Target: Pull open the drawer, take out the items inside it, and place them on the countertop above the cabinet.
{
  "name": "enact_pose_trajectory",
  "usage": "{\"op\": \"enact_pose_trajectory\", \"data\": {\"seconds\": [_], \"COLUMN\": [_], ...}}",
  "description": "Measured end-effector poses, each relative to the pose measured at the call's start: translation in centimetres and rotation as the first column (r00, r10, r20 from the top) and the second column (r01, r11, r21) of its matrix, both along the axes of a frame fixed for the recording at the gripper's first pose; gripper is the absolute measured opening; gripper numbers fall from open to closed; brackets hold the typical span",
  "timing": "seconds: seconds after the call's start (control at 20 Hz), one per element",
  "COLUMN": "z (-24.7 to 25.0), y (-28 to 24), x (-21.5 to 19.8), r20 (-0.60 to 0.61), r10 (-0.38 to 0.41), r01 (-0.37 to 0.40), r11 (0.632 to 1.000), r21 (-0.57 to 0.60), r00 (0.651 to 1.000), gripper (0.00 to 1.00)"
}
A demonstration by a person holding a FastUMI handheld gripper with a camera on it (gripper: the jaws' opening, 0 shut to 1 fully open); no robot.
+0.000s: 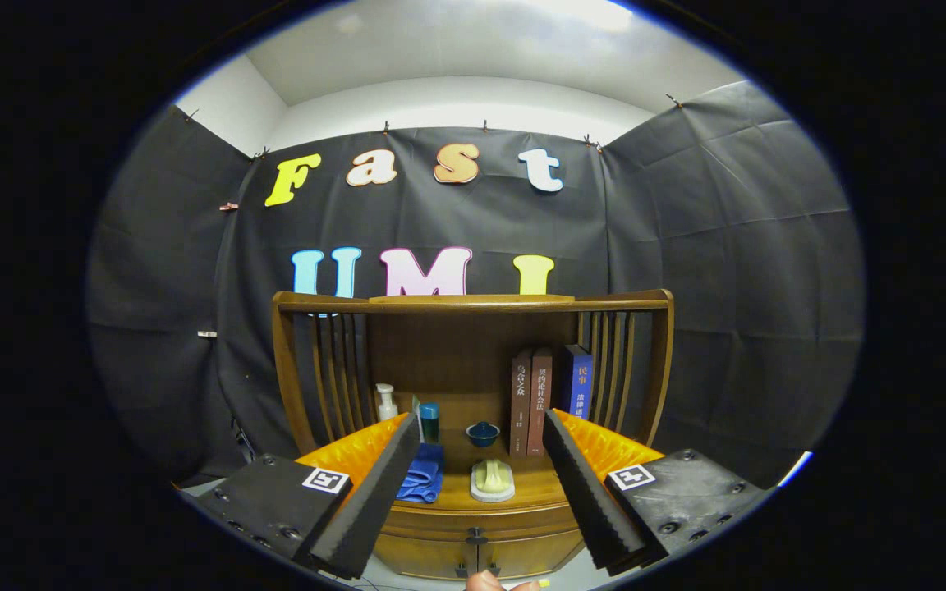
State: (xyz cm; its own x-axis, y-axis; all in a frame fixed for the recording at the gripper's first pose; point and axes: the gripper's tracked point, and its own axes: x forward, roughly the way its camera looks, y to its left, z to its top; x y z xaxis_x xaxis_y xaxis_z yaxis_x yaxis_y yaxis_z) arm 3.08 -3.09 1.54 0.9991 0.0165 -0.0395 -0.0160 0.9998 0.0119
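Drawer (473,552) fronts are seen shut at the bottom of a wooden cabinet (473,492), low between the fingers of the gripper (481,484), with small dark handles at the centre seam. The gripper is held spread wide, nothing being gripped between its fingers, and it is kept apart from the cabinet. Just below the drawer handles, a fingertip of the person's hand (485,581) is glimpsed.

Beyond the fingers, on the tabletop (522,491) above the drawers, a pale yellow item on a white dish (493,480) is placed near the front edge. A folded blue cloth (424,480) is laid just to its left, partly hidden by the left finger. Farther back, a small blue bowl (482,432) is set near the rear panel. To the left, a white pump bottle (386,402) and a teal-capped bottle (429,420) are stood upright. To the right, three books (551,398) are stood upright together, two brown and one blue. The tabletop is enclosed by a curved wooden rail with slats (333,361) on either side.
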Motion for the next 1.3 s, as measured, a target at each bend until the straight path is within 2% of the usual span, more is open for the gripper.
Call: {"op": "enact_pose_trajectory", "data": {"seconds": [0.5,1.3], "z": [-1.4,-1.3], "y": [-1.4,0.2], "x": [0.8,1.4], "r20": [-0.039,-0.034], "r10": [0.008,0.031], "r01": [-0.008,-0.031], "r11": [1.0,0.999], "r21": [0.003,0.009], "r00": [0.999,0.999], "gripper": [0.99,0.99]}}
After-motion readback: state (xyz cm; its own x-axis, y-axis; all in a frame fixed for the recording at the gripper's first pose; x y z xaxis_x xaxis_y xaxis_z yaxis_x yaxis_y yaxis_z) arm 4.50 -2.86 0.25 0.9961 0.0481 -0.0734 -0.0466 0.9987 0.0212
